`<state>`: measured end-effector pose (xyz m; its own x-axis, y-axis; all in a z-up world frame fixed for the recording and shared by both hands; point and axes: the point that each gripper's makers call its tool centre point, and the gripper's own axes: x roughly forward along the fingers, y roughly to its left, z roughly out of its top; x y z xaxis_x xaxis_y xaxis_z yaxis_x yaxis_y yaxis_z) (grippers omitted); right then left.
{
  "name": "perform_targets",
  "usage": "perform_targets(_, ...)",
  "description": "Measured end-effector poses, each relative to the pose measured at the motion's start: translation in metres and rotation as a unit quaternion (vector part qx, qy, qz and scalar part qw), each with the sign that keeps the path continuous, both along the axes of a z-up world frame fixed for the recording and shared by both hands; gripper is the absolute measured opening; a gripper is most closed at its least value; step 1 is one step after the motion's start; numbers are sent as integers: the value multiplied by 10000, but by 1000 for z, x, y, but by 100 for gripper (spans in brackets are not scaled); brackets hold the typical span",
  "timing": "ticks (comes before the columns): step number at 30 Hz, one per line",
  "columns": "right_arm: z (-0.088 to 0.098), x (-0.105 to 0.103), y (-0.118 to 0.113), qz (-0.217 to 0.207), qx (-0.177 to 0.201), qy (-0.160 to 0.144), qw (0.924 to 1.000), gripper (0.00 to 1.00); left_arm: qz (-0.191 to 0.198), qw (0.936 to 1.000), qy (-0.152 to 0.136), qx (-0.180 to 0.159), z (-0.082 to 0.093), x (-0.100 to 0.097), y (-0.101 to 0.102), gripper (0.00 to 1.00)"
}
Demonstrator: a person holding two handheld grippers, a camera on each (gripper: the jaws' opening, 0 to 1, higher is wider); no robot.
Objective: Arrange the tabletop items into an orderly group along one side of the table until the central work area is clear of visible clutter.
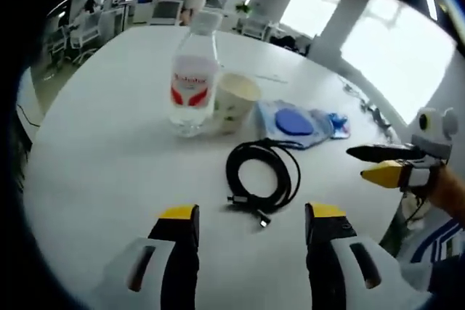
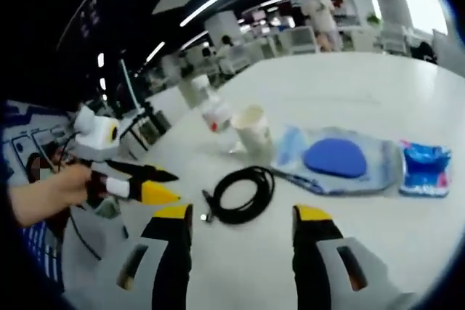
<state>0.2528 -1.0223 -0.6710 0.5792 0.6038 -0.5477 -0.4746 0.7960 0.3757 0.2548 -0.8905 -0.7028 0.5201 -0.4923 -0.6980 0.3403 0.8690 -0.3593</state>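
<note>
Lying in a loose cluster on the white bench [image 1: 94, 157]: a coiled black cable [image 1: 261, 174], a clear water bottle [image 1: 193, 81] with a red-and-white label, a paper cup [image 1: 234, 99], and a clear plastic pouch [image 1: 301, 123] holding a blue pad.

Cable nearest both cameras, plug end trailing off the coil toward the viewer. Bottle upright, cup just beside it; whether they touch cannot be told. Pouch lies flat beyond the cable, next to the cup. In the right gripper view a second blue packet [image 2: 426, 168] sits at the pouch's far end; its print is too blurred to read, and the bottle label likewise.

Left tool [image 1: 253, 221]: jaws spread apart, nothing between them, above the bench just short of the cable. Right tool [image 2: 242, 223]: jaws likewise apart and empty, near the coil.

Each tool appears in the other's view, held by a hand [image 2: 54, 192]; its yellow-tipped jaws look parted. Far bench edge and office behind are blurred; the bench's near edge is cut off by the tools.
</note>
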Motion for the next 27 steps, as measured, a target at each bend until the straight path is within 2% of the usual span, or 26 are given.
perform_targets(12, -19, 27, 10, -4, 38, 225, 9997, 50, 273, 9992, 294, -1, -18, 17, -10, 46)
perform_targets(19, -33, 29, 20, 112, -59, 312, 9994, 49, 367, 9984, 415, 64, -27, 20, -17, 40)
perform_targets(25, -44, 32, 23, 130, -76, 411, 9990, 49, 432, 9978, 493, 126, -33, 21, -20, 39)
perform_targets(27, -47, 33, 23, 130, -109, 423, 9990, 49, 374, 9976, 497, 288, -36, 21, -19, 39)
